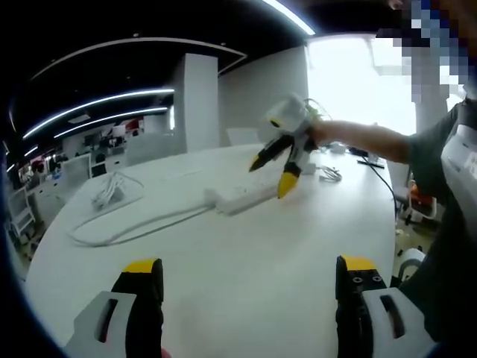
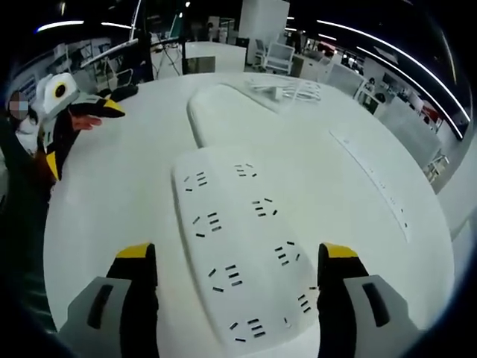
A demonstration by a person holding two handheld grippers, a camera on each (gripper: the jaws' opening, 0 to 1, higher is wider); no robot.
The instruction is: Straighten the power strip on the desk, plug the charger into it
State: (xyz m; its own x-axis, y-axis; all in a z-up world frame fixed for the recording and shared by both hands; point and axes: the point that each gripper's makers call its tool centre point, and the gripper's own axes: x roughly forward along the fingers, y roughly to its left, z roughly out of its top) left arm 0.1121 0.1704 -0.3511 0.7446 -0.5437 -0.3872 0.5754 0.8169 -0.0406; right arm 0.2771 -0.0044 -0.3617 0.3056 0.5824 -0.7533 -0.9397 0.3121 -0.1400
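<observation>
The power strip (image 2: 242,246) lay flat on the white desk (image 2: 112,194), a white bar with two rows of sockets running its length. In the right gripper view it sat between the right gripper's (image 2: 233,257) spread jaws, its near end reaching toward the camera, though whether either jaw touched it could not be told. Its white cable (image 2: 195,123) curved away from the far end across the desk. In the left gripper view the same power strip (image 1: 242,198) lay farther off near the middle of the desk (image 1: 246,283), with its cable (image 1: 134,230) trailing left in a long loop.

Above the strip in that view hung the right gripper (image 1: 276,170), held by a person's hand (image 1: 322,136), its yellow-tipped jaws apart and pointing down at it.

The charger (image 1: 110,191), white with a bundled cord, rested well apart from the strip near the desk's far left edge. The left gripper (image 1: 250,265) hovered over bare desk with jaws wide and nothing between them.
</observation>
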